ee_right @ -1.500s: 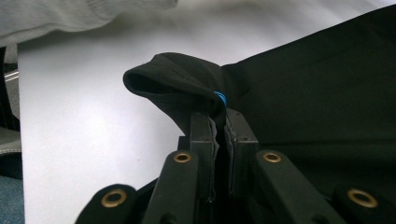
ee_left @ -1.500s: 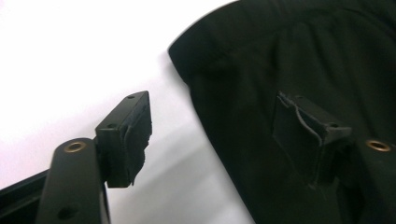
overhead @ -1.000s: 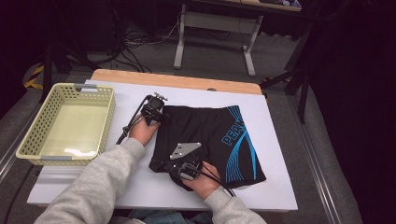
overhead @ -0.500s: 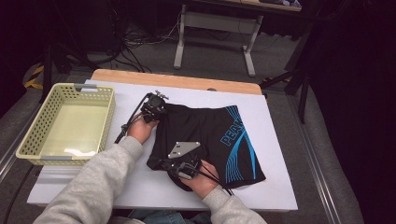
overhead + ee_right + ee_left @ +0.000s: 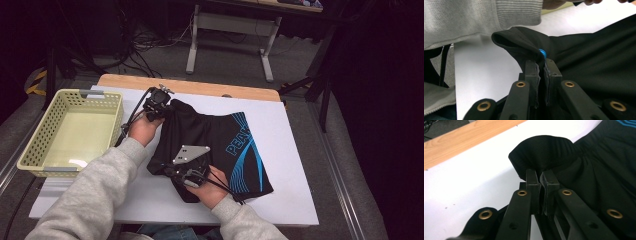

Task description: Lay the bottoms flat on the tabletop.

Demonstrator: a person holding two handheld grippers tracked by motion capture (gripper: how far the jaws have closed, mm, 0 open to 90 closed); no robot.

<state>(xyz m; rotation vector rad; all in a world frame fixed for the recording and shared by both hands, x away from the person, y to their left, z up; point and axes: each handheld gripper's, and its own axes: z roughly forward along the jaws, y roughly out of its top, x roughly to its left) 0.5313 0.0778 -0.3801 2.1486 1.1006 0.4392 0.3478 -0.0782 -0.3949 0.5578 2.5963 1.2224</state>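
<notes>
A pair of black shorts [image 5: 220, 135] with blue stripes and white lettering lies on the white table. My left gripper [image 5: 164, 102] is at the far left corner of the shorts. In the left gripper view its jaws are shut on a fold of the black waistband [image 5: 544, 152], with my left gripper [image 5: 541, 176] holding that fold clear of the table. My right gripper [image 5: 165, 169], with a grey plate on top, is at the near left corner. In the right gripper view my right gripper [image 5: 541, 63] is shut on a bunched black edge [image 5: 519, 42] with a bit of blue beside it.
A pale yellow plastic basket [image 5: 30, 150] stands to the left of the shorts, beside my left forearm. The white table cover [image 5: 295, 165] ends at a wooden strip [image 5: 210, 87] at the far side. Chair legs and cables lie on the floor beyond.
Both hands have risen a little, and the left edge of the shorts has come up off the table with them. The rest of the shorts still lies flat.
</notes>
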